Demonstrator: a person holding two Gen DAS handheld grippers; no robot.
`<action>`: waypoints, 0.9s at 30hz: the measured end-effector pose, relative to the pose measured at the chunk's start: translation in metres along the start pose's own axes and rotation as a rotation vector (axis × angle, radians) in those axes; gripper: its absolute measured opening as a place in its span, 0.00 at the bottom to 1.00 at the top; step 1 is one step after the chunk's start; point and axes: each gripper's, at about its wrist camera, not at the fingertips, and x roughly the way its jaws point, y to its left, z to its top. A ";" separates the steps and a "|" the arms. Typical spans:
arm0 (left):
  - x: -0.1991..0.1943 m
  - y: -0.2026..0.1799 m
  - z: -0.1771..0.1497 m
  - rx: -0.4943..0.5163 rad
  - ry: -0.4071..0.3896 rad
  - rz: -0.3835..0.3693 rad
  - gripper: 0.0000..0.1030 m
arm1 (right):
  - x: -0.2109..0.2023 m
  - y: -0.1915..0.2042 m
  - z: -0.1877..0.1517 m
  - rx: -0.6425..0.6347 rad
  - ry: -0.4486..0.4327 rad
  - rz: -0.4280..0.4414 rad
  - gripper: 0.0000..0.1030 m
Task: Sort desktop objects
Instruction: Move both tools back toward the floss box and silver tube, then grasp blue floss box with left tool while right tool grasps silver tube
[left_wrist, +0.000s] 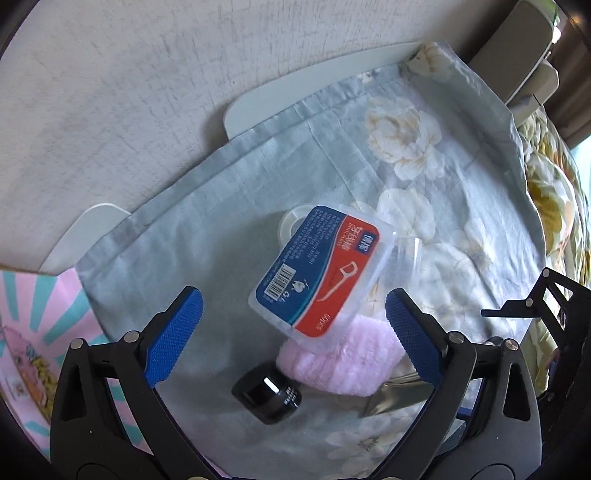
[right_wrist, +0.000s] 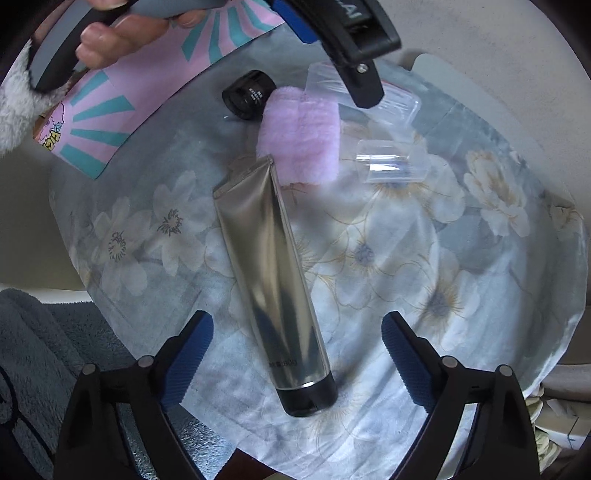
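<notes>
In the left wrist view my left gripper (left_wrist: 293, 328) is open and empty above a clear floss-pick box (left_wrist: 317, 271) with a red and blue label. The box leans on a pink fluffy cloth (left_wrist: 340, 360). A small black jar (left_wrist: 267, 393) lies beside the cloth, and a roll of clear tape (left_wrist: 290, 223) shows behind the box. In the right wrist view my right gripper (right_wrist: 297, 360) is open and empty, with a silver tube with a black cap (right_wrist: 273, 280) lying between its fingers. The pink cloth (right_wrist: 303, 136), black jar (right_wrist: 247, 94) and a clear plastic cup (right_wrist: 391, 166) lie beyond the tube.
All lies on a grey floral cloth (left_wrist: 221, 206) over a white board (left_wrist: 310, 85). A pink and teal printed sheet (right_wrist: 122, 96) is at the left. A grey towel (right_wrist: 40, 350) lies at the near left. The left gripper's body (right_wrist: 354, 40) hangs over the far objects.
</notes>
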 end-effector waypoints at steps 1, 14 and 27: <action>0.003 0.002 0.001 0.004 0.004 -0.013 0.94 | 0.001 0.001 0.000 -0.008 0.000 0.000 0.87; 0.026 0.005 0.010 0.033 0.040 -0.091 0.59 | 0.013 0.016 -0.004 -0.087 0.043 -0.045 0.70; 0.017 0.004 0.014 0.043 -0.012 -0.045 0.54 | 0.007 0.022 -0.008 -0.086 0.004 -0.018 0.38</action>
